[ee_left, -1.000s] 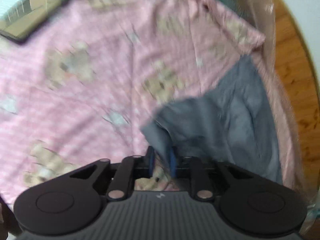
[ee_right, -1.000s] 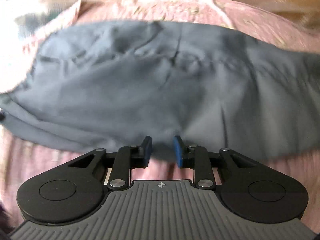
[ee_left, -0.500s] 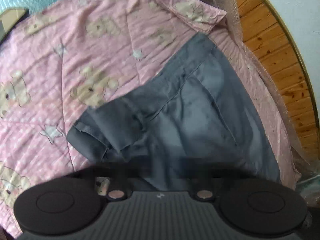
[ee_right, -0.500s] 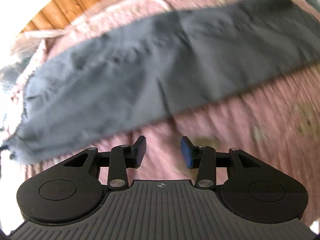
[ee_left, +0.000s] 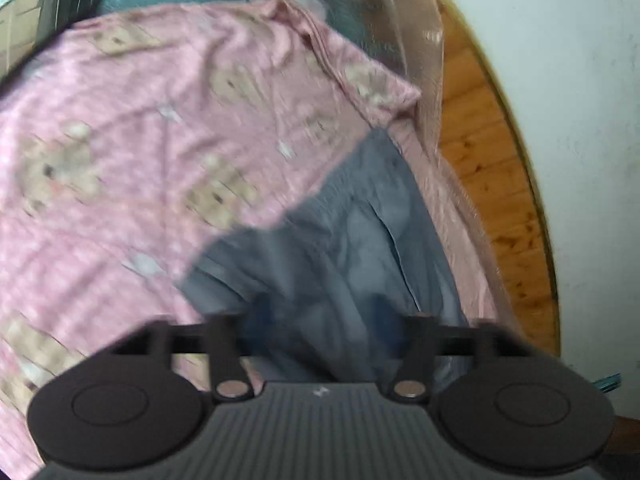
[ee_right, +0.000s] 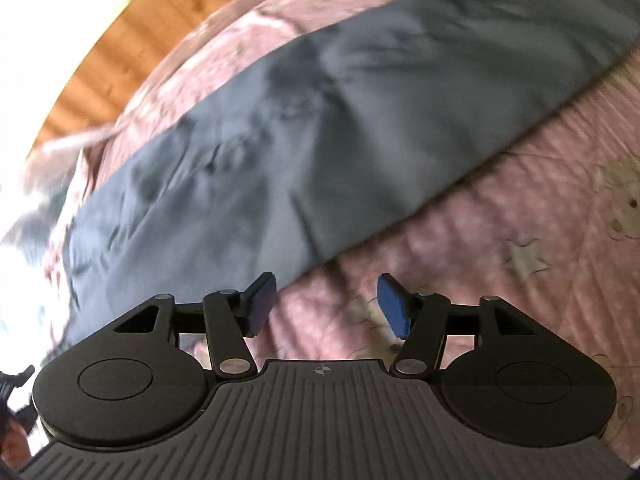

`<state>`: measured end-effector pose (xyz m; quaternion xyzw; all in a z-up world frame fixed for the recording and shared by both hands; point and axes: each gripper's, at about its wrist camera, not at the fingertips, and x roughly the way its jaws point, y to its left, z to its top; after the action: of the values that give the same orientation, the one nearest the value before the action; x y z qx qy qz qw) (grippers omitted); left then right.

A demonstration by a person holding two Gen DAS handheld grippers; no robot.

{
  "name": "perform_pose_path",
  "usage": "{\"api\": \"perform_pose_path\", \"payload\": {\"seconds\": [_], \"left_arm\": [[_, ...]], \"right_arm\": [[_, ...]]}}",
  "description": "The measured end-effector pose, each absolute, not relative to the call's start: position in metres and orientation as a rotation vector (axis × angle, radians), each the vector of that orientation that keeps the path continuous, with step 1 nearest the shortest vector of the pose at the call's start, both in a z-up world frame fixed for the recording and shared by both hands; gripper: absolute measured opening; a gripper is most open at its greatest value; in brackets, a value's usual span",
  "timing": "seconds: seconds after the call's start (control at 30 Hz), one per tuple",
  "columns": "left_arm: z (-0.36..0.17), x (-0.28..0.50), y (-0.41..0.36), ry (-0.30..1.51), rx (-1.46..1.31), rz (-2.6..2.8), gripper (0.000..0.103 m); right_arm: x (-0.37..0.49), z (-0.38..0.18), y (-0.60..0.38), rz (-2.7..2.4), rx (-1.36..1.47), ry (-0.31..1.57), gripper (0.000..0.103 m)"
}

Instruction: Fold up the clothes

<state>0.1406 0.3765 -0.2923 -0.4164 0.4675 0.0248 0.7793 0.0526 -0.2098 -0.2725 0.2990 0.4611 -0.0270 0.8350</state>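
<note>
A grey garment (ee_left: pixel 352 248) lies spread on a pink blanket with a bear print (ee_left: pixel 120 140). The left wrist view is blurred. In it my left gripper (ee_left: pixel 322 318) hovers over the garment's near end, its blue pads wide apart and open, holding nothing that I can see. In the right wrist view the grey garment (ee_right: pixel 320 128) runs as a long band from lower left to upper right. My right gripper (ee_right: pixel 326 306) is open just off the garment's near edge, over the pink blanket (ee_right: pixel 500 220), with nothing between its fingers.
A clear plastic sheet (ee_left: pixel 420 40) stands along the blanket's right edge, with wooden floor (ee_left: pixel 480 152) and a white wall (ee_left: pixel 560 80) beyond. A dark box (ee_left: pixel 48 12) sits on a teal surface at the far left. Wooden floor (ee_right: pixel 120 52) shows past the blanket.
One second ago my left gripper was shut on the garment's edge; now it is open. My right gripper has opened wider and drawn back off the garment, which now lies flatter.
</note>
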Motion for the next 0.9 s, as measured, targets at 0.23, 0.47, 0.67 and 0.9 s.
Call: {"api": "perform_pose_path", "payload": {"seconds": [0.23, 0.47, 0.67, 0.9], "left_arm": [[-0.314, 0.166, 0.358, 1.085, -0.822, 0.042, 0.001], [-0.358, 0.137, 0.377, 1.046, -0.816, -0.071, 0.001], [-0.359, 0.146, 0.375, 0.993, -0.78, -0.034, 0.039], [-0.346, 0.133, 0.37, 0.957, -0.807, 0.107, 0.003]], "right_arm": [[0.072, -0.276, -0.202, -0.057, 0.693, 0.992, 0.064], [0.061, -0.285, -0.218, -0.08, 0.761, 0.959, 0.063], [0.042, -0.281, -0.273, -0.185, 0.898, 0.87, 0.066], [0.052, -0.28, -0.365, -0.361, 0.85, 0.816, 0.044]]}}
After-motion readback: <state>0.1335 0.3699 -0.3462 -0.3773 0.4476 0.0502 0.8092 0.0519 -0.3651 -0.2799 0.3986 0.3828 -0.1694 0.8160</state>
